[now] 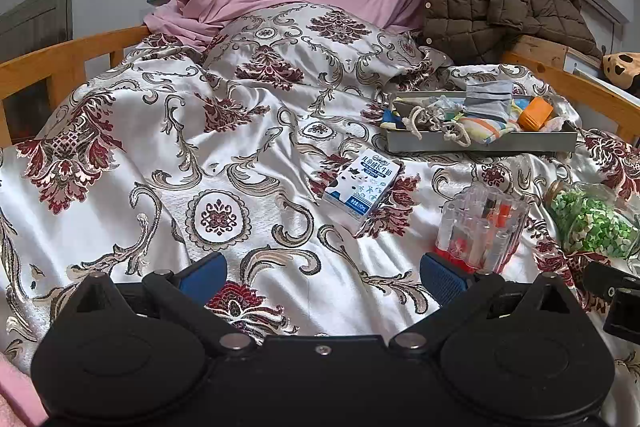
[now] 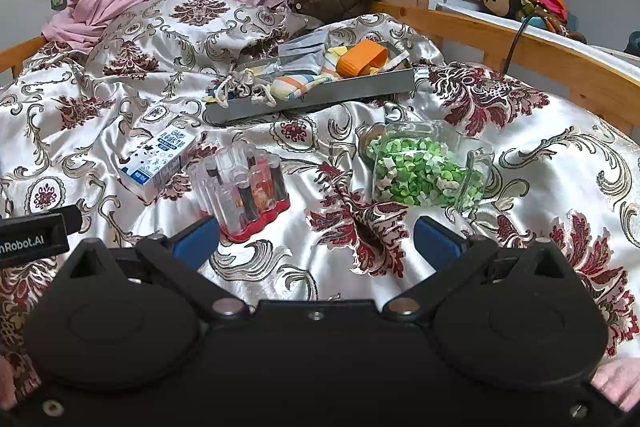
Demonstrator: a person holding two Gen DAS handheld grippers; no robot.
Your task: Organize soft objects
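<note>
Here, one tray (image 1: 478, 142), two tools (image 1: 322, 273).

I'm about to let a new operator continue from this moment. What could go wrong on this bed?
1. The glass jar of green pieces lies on its side on the slick bedspread; a nudge could roll it.
2. The tray sits tilted on rumpled fabric, so pressing into it may tip it.
3. The clear plastic case stands close to the open right gripper and could topple.
</note>
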